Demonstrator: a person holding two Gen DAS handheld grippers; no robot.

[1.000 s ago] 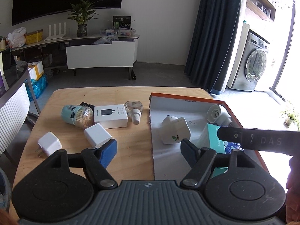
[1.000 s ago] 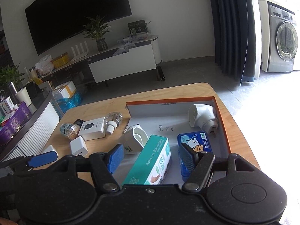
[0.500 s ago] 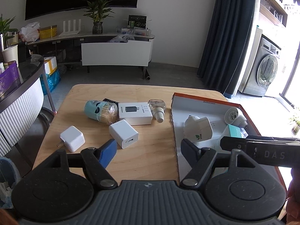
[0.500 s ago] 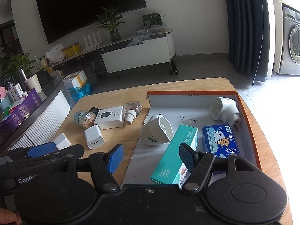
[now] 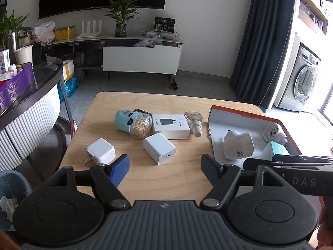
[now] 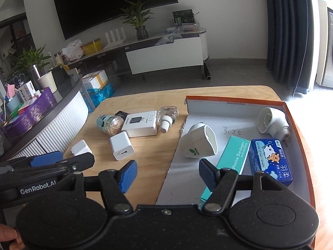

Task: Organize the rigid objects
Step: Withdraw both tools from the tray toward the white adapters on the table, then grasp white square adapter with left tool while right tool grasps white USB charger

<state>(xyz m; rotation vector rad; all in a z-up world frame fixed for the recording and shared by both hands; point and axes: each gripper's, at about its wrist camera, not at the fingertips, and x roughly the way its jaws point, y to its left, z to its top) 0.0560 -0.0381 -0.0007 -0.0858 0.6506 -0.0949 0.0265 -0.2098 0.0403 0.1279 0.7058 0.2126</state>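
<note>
Both grippers hover open and empty over the near edge of the wooden table (image 5: pixel 145 104). My left gripper (image 5: pixel 165 167) faces a white charger cube (image 5: pixel 159 148) just ahead, with a white plug adapter (image 5: pixel 101 151) to its left. Behind lie a teal toothpick jar (image 5: pixel 133 121), a white charger box (image 5: pixel 171 125) and a clear bottle (image 5: pixel 194 120). My right gripper (image 6: pixel 168 171) straddles the left wall of the orange-edged box (image 6: pixel 235 108), which holds a white leaf-marked device (image 6: pixel 197 141), a teal bandage box (image 6: pixel 235 158), a blue packet (image 6: pixel 270 158) and a round white plug (image 6: pixel 272 120).
A curved white-ribbed counter (image 5: pixel 31 112) with a purple box stands left of the table. A bin (image 5: pixel 10 189) sits by the table's near left corner. A TV console (image 5: pixel 141 58), dark curtain and washing machine (image 5: pixel 303 83) lie beyond.
Both grippers have swung left, so the loose items and the box now sit further right in both views. Both stay open and nothing on the table has moved.
</note>
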